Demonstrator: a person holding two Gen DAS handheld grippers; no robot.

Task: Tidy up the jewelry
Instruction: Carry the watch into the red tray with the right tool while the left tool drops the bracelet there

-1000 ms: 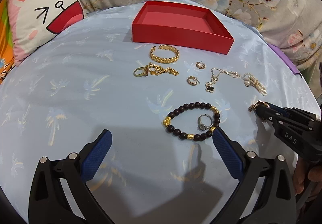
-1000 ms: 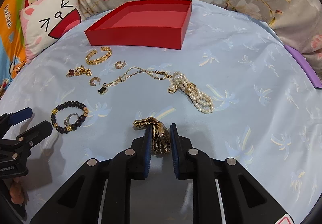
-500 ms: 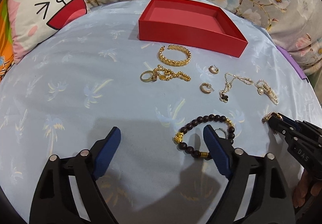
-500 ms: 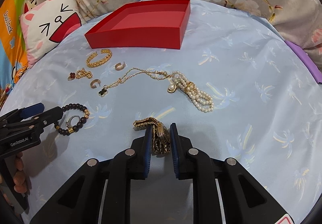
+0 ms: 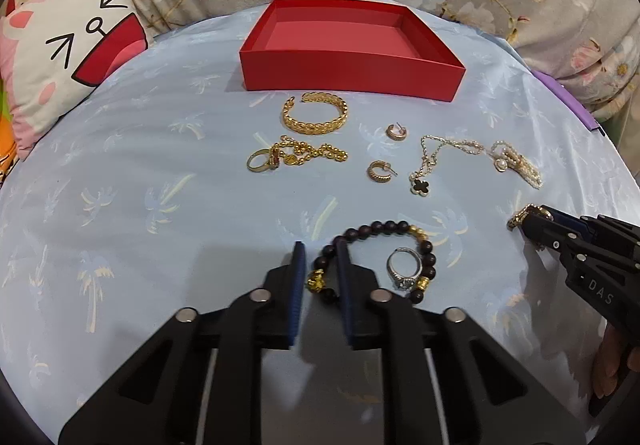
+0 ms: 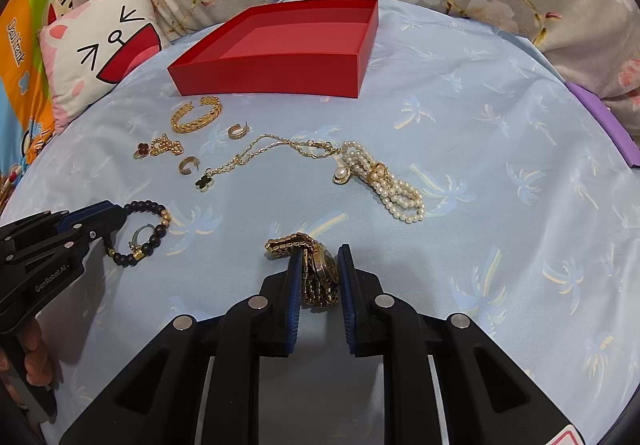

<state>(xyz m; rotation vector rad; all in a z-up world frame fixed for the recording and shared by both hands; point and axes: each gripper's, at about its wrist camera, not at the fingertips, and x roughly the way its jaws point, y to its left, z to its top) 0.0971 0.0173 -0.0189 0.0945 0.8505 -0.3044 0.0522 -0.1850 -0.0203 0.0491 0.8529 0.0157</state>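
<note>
Even, fairly bright indoor light from above. Soft shadows fall on the blue cloth (image 5: 120, 205) beneath the tools. Sharp focus; fisheye bending and dark corners.

The left gripper (image 5: 320, 257) now has its blue-padded jaws narrowed from wide apart around the near side of the dark beaded bracelet (image 5: 384, 257) with gold beads.

An open red box (image 5: 352, 75) sits at the far side of the blue cloth, empty. Just in front of it lies a gold cuff (image 5: 315, 114), then a gold ring and bead chain (image 5: 296, 157), two small hoop earrings (image 5: 396, 132), a clover pendant chain (image 5: 434, 161) and a pearl strand (image 6: 384, 181). Nearer lies a dark bead bracelet (image 5: 380, 261) around a silver ring (image 5: 405, 269). A gold watch (image 6: 316, 269) lies near right.
</note>
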